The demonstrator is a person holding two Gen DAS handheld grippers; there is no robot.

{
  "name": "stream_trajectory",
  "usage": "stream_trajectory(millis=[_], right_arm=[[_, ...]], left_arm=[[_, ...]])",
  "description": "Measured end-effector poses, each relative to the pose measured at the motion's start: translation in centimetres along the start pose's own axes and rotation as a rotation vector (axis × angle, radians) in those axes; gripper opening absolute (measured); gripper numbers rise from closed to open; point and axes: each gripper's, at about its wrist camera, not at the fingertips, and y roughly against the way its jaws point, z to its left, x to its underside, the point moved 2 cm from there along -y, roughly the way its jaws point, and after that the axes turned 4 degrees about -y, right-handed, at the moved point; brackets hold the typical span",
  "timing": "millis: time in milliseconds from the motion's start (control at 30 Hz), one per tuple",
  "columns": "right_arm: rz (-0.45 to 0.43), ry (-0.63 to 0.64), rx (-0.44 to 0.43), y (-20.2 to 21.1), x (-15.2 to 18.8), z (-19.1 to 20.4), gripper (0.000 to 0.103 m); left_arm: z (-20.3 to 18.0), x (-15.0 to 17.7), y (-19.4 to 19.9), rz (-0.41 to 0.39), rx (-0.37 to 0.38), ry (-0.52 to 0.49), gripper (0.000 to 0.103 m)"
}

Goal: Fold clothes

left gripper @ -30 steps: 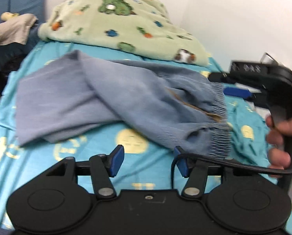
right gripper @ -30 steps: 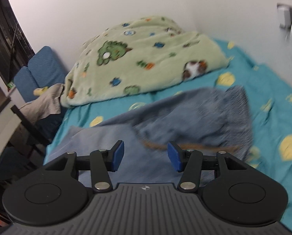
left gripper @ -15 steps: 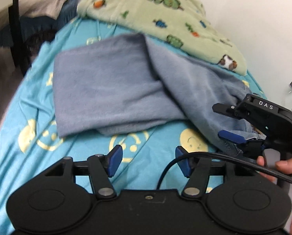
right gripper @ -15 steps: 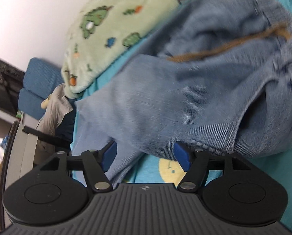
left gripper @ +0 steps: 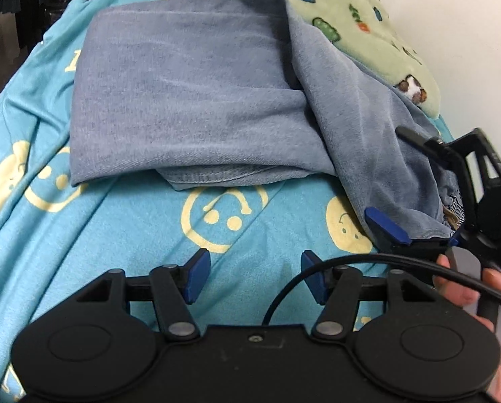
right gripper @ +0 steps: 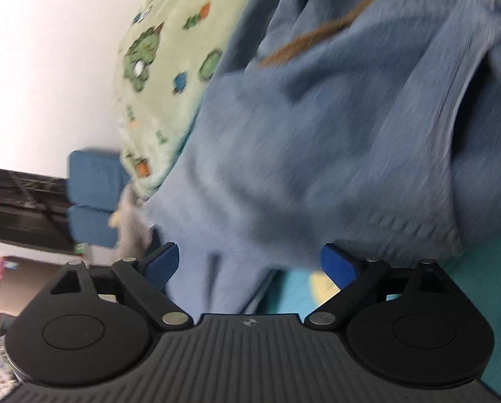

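Closest to us, the left tool [left gripper: 252, 277] hangs over the bare blue bed sheet [left gripper: 142, 235] with its two blue pads spread wide and nothing between them. The jeans [left gripper: 190, 100] lie just past it, so their near hem is the first part it would meet. A little further along and off to the right, the right tool [left gripper: 415, 231] is down at the waist end of the jeans, where the stretchy band is. Its pads are spread too, and the cloth sits right in front of them. From its own camera the picture is blurry, so I cannot say for sure whether the cloth is touching the pads, but they are not pinching it. The jeans are already folded over and run long ways from left to right across the bed. The folded leg part lies to the left, and the waist part droops to the right. So the right tool is nearer to that end. Furthest away, the green blanket [left gripper: 378, 16] sits against the wall, touching the far edge of the jeans.
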Motion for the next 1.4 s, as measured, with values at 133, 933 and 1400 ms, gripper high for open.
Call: stream_trajectory(millis=[133, 933, 1400], right_arm=[[0.075, -0.019, 0.025, -1.2, 1.1, -0.5, 0.093], [-0.251, 0.115, 0.186, 4.5, -2.4, -0.4, 0.008], [-0.385, 0.078, 0.206, 11.3, -3.9, 0.2, 0.003]], left_arm=[[0.6, -0.2, -0.2, 0.005, -0.005, 0.02, 0.056], [-0.8, 2.3, 6.9, -0.125, 0.074, -0.084, 0.059], [-3.0, 5.6, 14.1, -0.218, 0.133, -0.096, 0.063]])
